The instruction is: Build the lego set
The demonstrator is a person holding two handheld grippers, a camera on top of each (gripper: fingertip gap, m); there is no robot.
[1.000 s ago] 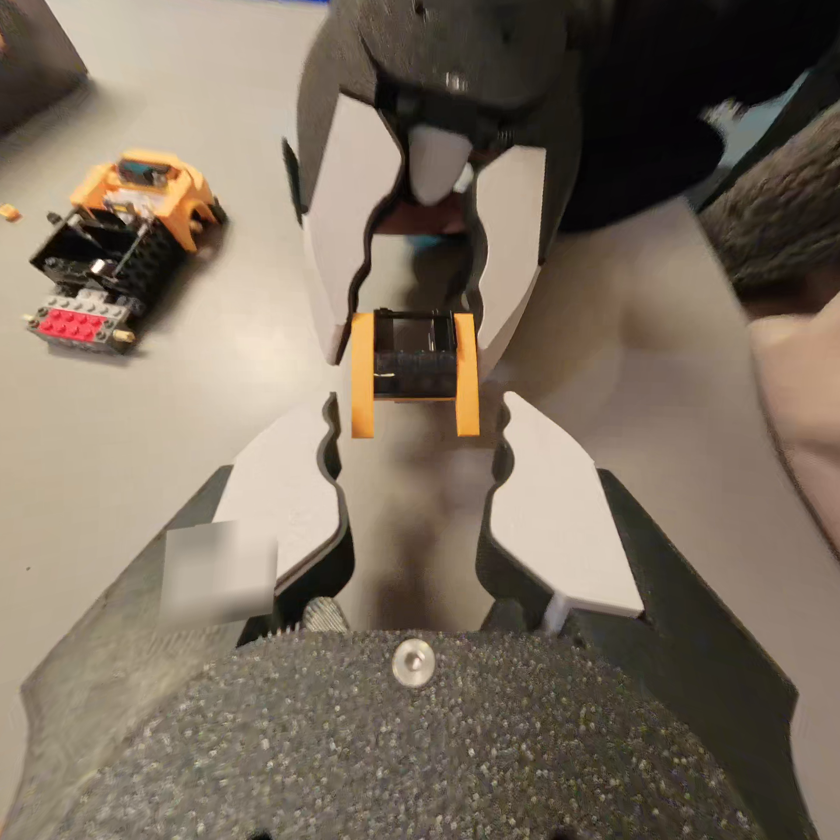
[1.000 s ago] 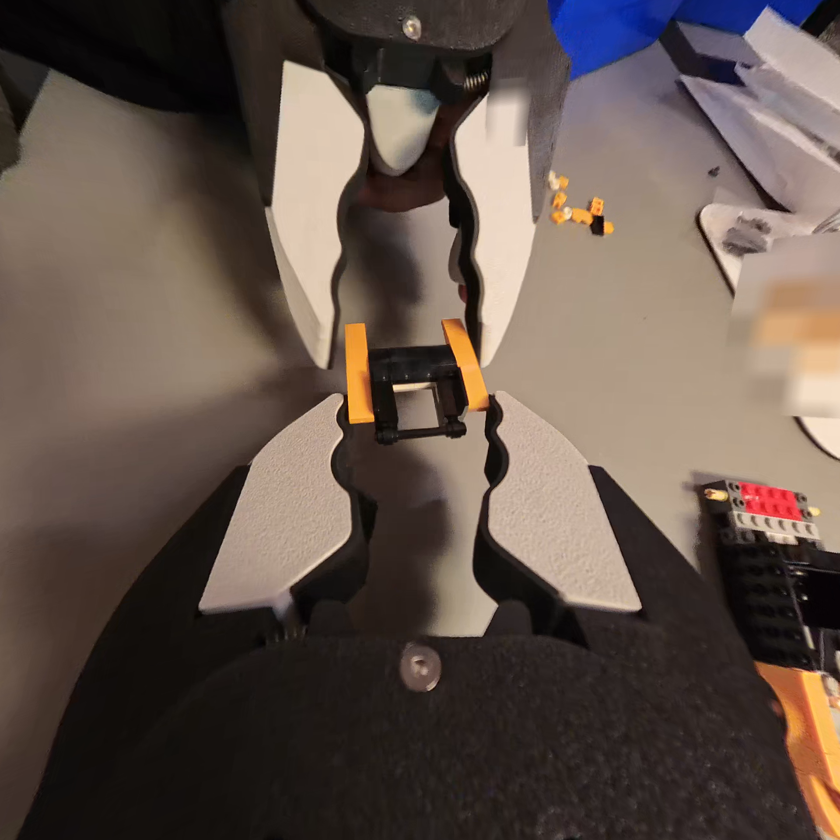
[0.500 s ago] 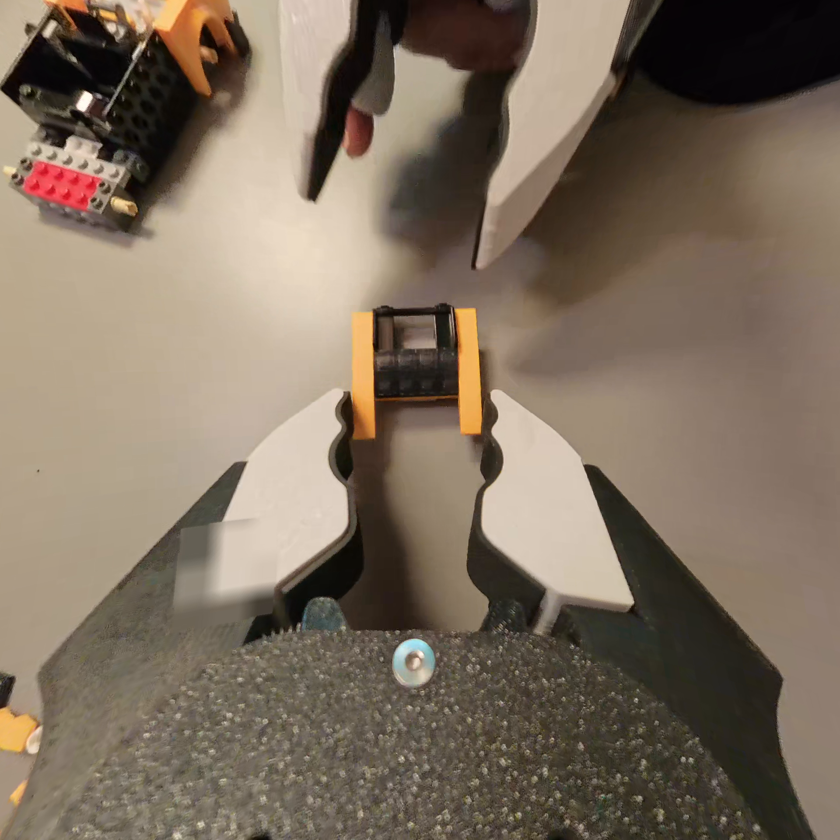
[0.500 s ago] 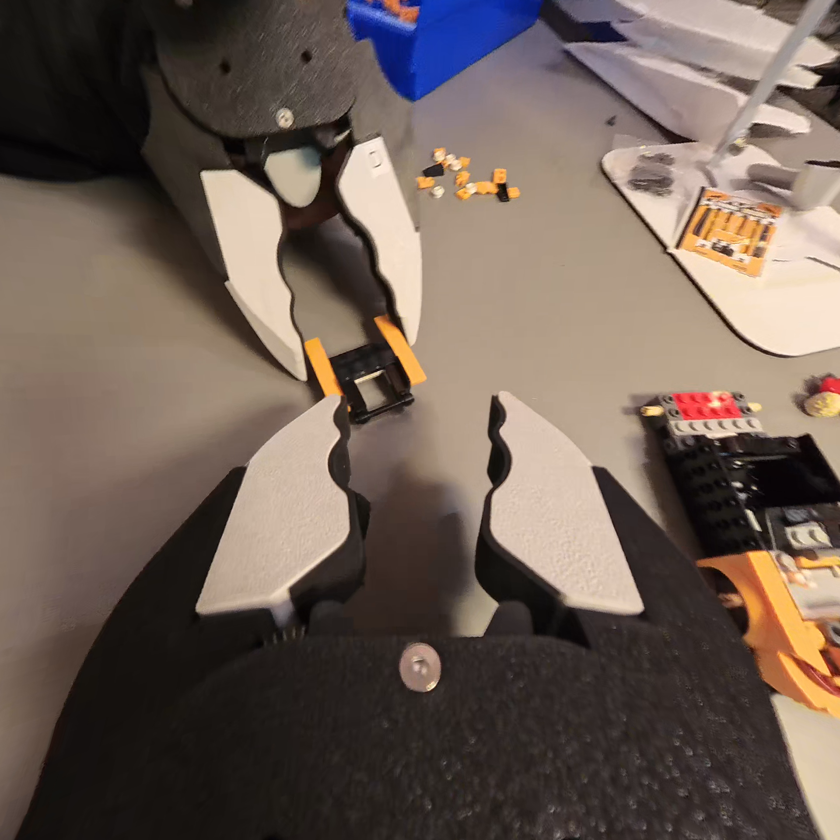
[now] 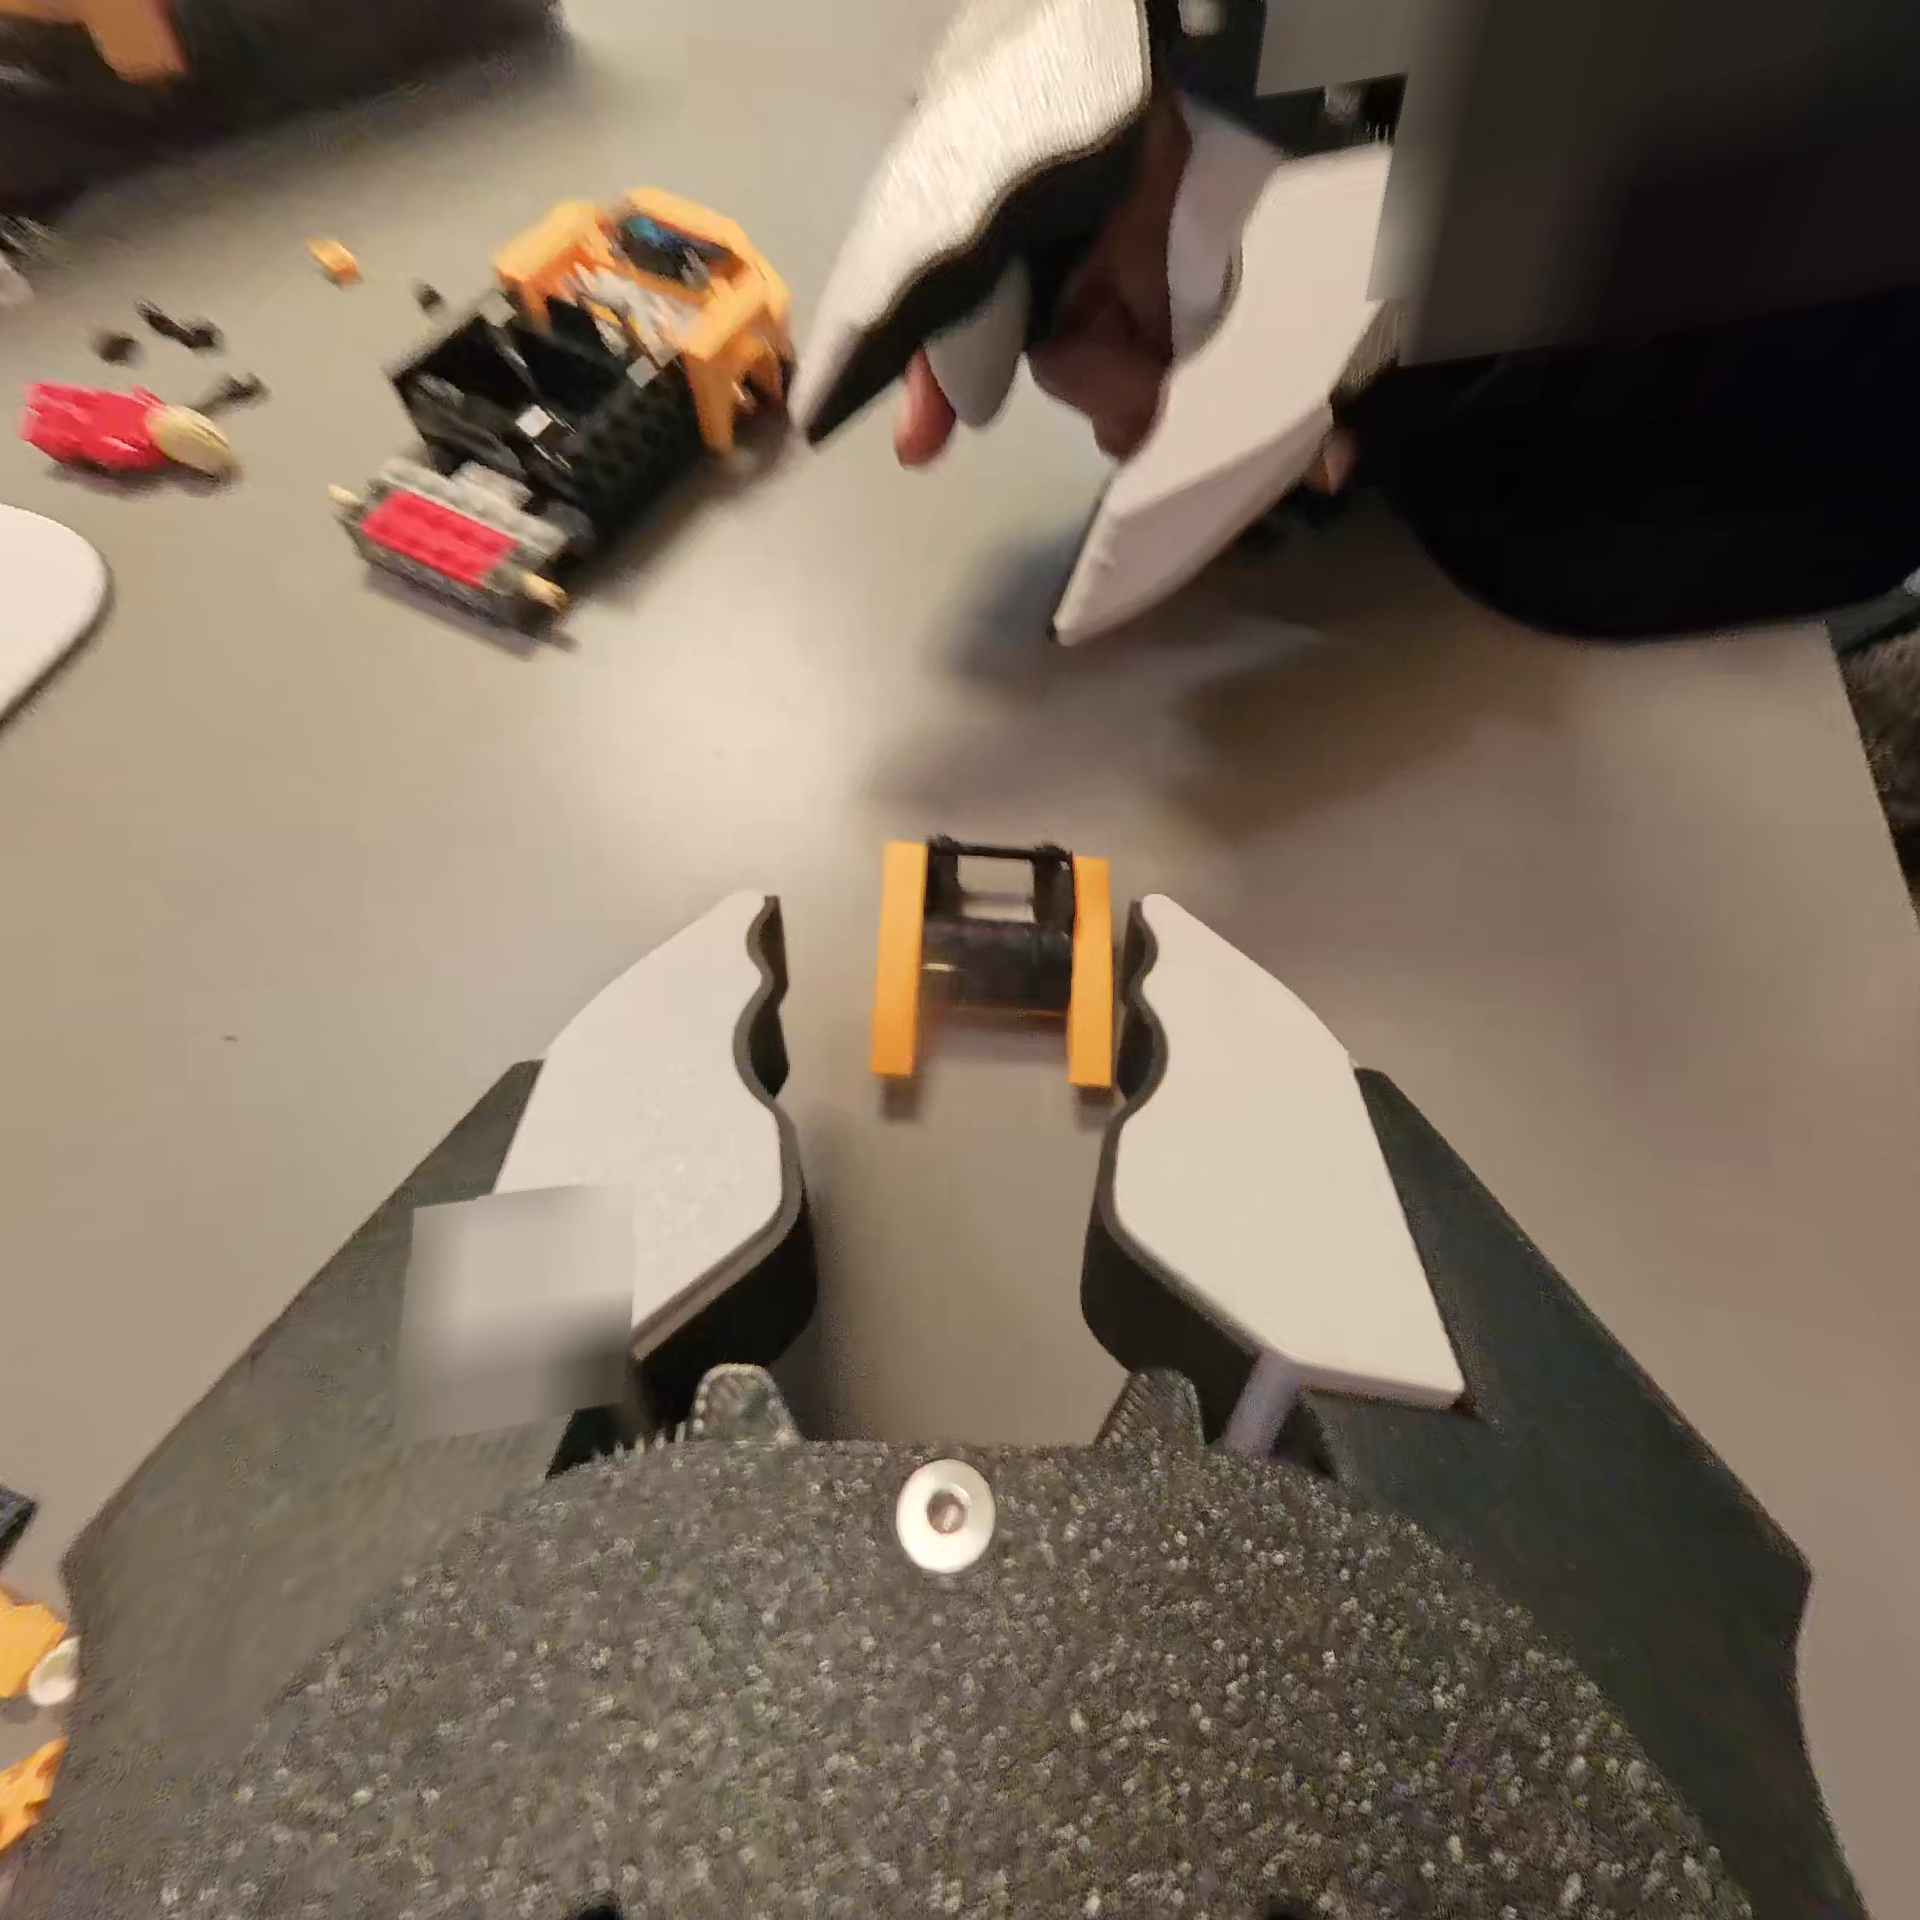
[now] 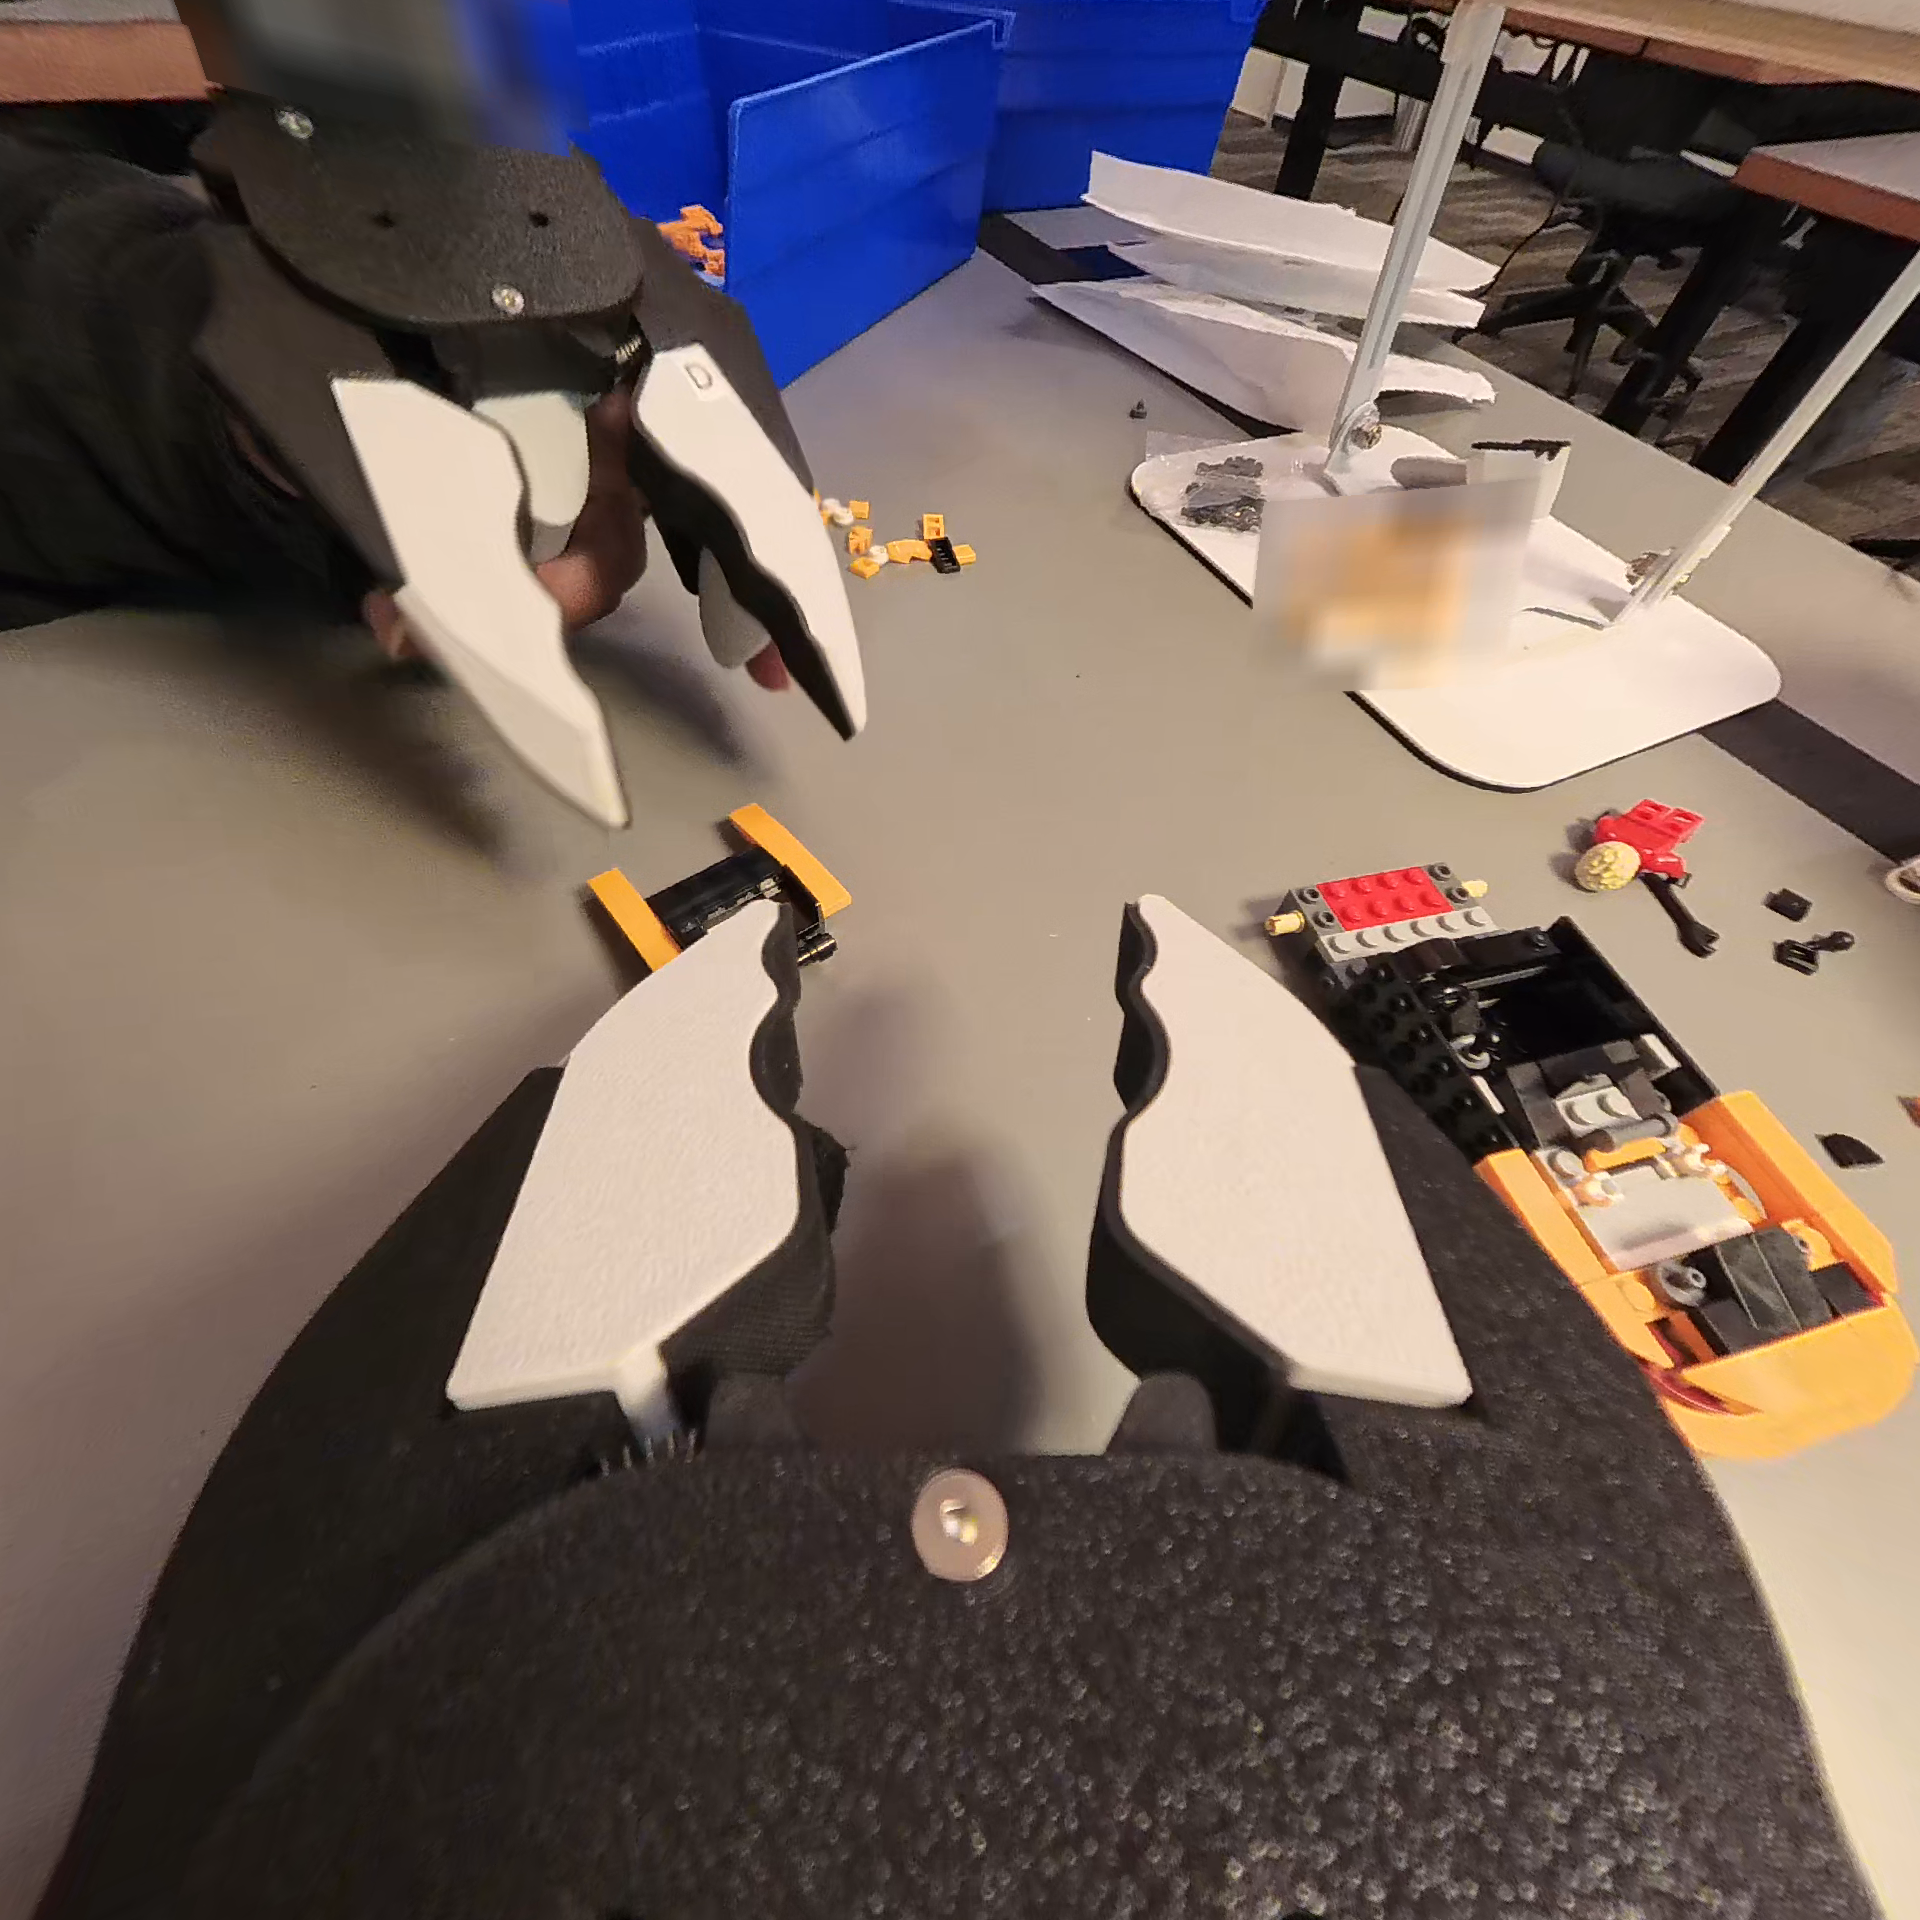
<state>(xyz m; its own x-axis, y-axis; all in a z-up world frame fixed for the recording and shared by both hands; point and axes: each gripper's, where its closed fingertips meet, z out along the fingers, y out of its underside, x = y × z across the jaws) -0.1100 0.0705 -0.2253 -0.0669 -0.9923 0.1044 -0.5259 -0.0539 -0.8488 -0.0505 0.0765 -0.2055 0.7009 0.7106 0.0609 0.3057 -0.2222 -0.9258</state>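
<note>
- We see the left tool (image 5: 951,914) with its two fingers spread apart, gripping nothing.
- The small orange-and-black sub-assembly (image 5: 992,961) lies flat on the grey desk (image 5: 416,883), between the left tool's fingertips; it sits closer to the right-hand finger, and we cannot tell whether it touches that finger.
- From the right wrist view, the same sub-assembly (image 6: 717,888) sits just past the tip of the right tool's left-hand finger, which covers part of it.
- The right tool (image 6: 951,914) is also spread wide and empty, held above the desk (image 6: 260,1039).
- In the left wrist view we see the right tool (image 5: 935,520) farther off, raised and tilted, with a hand (image 5: 1081,343) showing between its fingers.
- The partly built orange-and-black car (image 6: 1590,1122) rests on the desk to the right of the right tool, well apart from the sub-assembly; its red plate end points away from the camera.
- A scatter of small orange pieces (image 6: 899,540) lies farther back, near the blue bins (image 6: 862,156).
- A red piece with a round tan part (image 6: 1631,847) and a few small black parts (image 6: 1803,940) lie beyond the car, near a white stand base (image 6: 1558,717).
</note>
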